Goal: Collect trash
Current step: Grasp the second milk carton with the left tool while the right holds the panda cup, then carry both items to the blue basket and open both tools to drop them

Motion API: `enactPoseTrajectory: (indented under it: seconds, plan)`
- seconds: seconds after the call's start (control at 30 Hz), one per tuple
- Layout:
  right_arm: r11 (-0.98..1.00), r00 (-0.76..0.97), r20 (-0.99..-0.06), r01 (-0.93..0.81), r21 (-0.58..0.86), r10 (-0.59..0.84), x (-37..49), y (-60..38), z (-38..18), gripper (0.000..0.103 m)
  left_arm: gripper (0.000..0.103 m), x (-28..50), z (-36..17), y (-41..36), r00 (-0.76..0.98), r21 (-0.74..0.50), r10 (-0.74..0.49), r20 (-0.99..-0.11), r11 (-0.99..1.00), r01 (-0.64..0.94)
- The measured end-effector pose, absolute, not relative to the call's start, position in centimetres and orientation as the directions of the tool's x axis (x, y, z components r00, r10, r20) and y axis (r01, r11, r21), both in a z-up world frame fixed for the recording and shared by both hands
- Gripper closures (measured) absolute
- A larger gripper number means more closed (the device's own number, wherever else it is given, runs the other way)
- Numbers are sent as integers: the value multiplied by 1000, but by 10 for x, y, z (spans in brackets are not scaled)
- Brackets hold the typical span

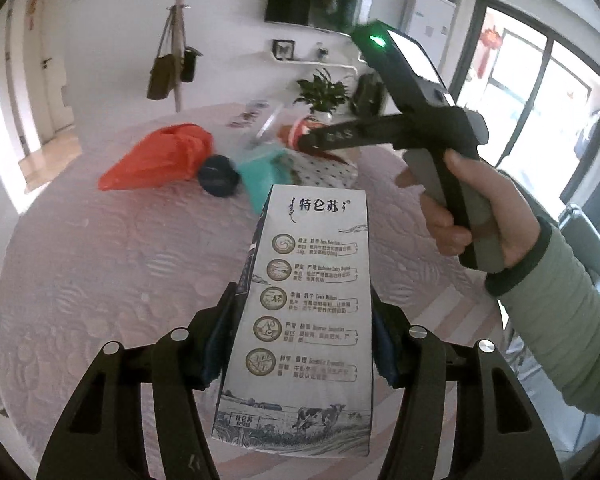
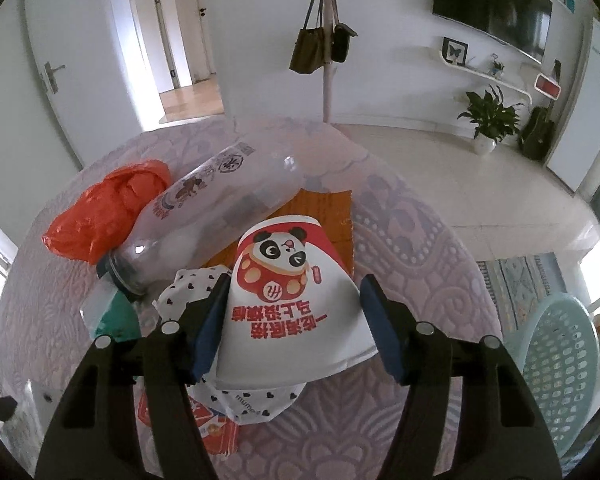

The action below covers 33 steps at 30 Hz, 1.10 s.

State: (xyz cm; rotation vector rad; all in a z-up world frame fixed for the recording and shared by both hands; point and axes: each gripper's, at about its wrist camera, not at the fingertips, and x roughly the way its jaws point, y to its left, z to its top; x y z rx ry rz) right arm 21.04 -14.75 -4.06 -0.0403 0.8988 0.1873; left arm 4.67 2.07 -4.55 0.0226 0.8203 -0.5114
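Note:
My left gripper (image 1: 303, 312) is shut on a white milk carton (image 1: 304, 320) and holds it above the round table (image 1: 100, 272). My right gripper (image 2: 294, 304) has its jaws around a red-and-white paper cup with a panda (image 2: 288, 292) lying on its side; both pads touch the cup. In the left wrist view the right gripper's fingers (image 1: 340, 138) reach toward the trash pile. On the table lie an orange plastic bag (image 2: 104, 208), a clear plastic bottle (image 2: 216, 208), a teal wrapper (image 1: 264, 178) and a white heart-print wrapper (image 2: 188, 292).
A pale green plastic basket (image 2: 560, 352) stands low at the right of the table. Red printed packets (image 2: 216, 428) lie under my right gripper. A potted plant (image 2: 488, 120) and a coat stand (image 2: 328, 52) are beyond the table. A dark round lid (image 1: 218, 176) lies by the orange bag.

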Motion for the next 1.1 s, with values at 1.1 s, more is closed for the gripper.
enactPoseTrajectory:
  seconds: [1.1]
  plan:
    - [922, 582, -728, -108, 372, 362, 182, -248, -23, 50, 46, 80, -26, 20, 614, -215, -420, -668, 899, 381]
